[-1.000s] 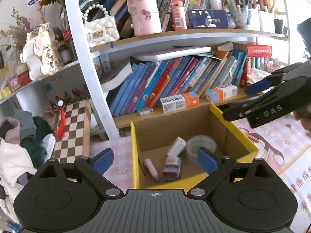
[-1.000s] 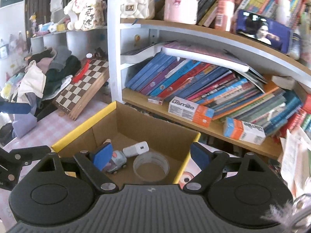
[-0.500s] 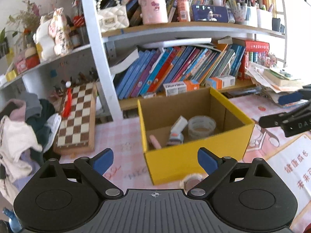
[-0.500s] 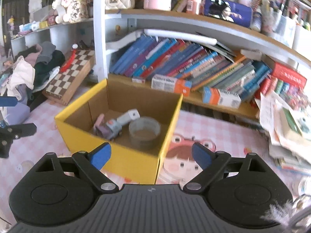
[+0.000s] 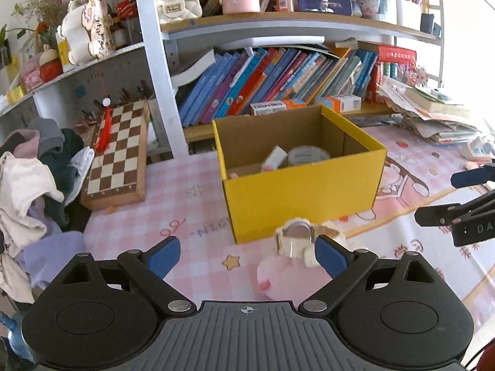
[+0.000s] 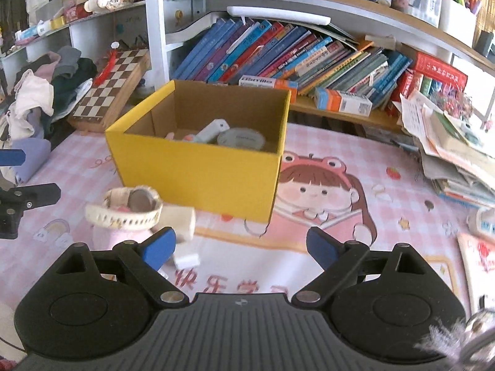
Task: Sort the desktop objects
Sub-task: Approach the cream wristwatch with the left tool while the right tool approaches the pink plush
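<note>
Both tongs, left (image 5: 247, 255) and right (image 6: 241, 247), gape empty. A tape roll (image 5: 307, 154) lies in the yellow box (image 5: 304, 191); the pink plush (image 5: 287, 273) at its 6 o'clock likely goes in next.

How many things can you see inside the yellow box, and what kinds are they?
Peeking into the yellow cardboard box, only partly visible:
Clear tape roll: 1
White rectangular block: 1
Small pink thing: 1
Small grey and orange thing, too hidden to name: 1
Total: 4 that show; the front wall may hide more.
</note>
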Available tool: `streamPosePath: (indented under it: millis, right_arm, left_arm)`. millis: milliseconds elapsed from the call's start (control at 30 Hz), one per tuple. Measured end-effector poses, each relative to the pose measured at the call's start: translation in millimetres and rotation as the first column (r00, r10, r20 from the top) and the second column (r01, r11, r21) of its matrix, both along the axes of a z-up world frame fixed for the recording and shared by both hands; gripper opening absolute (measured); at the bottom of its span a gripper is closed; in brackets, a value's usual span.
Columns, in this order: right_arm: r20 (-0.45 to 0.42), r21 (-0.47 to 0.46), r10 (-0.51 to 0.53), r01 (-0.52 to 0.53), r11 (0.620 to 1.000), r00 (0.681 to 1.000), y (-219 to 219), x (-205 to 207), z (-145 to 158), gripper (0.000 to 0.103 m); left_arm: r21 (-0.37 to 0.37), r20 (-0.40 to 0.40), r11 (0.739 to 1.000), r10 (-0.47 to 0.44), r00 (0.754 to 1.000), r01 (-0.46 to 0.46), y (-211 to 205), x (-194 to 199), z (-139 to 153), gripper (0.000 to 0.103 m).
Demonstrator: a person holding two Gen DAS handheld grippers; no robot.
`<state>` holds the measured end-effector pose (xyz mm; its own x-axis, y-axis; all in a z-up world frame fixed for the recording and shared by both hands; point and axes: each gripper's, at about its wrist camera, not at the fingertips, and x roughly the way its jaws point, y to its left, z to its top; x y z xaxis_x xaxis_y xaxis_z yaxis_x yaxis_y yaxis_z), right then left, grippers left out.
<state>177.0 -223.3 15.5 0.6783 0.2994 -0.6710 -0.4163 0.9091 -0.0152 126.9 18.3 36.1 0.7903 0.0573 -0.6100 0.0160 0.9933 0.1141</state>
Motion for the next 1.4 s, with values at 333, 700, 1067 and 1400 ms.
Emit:
streamPosePath:
  millis: [333,700,1067,1400]
  right_arm:
    - [-0.020,-0.041,-0.016,0.015,0.999,1.000,13,-42,-17,0.095]
    - [-0.043,-0.087,0.023,-0.027,0.996,0.999,35,-73,-37,0.097]
    - [-0.091,-0.113,0.064,-0.074,0.991,0.994,52,-81,-50,0.099]
    - [-0.075,-0.142,0.111,-0.121,0.982,0.991,61,-86,-52,0.099]
  left_arm:
    - [-0.036,-0.031,0.999,0.016,0.999,-0.018,10,-28,-15,0.096]
    - [-0.057,-0.092,0.998,-0.001,0.996,-0.004,11,-42,-32,0.096]
    - [-0.057,-0.155,0.997,-0.059,0.986,0.051,3,-43,-47,0.096]
    - [-0.080,-0.154,0.994,-0.089,0.984,0.078,0,-38,-48,0.096]
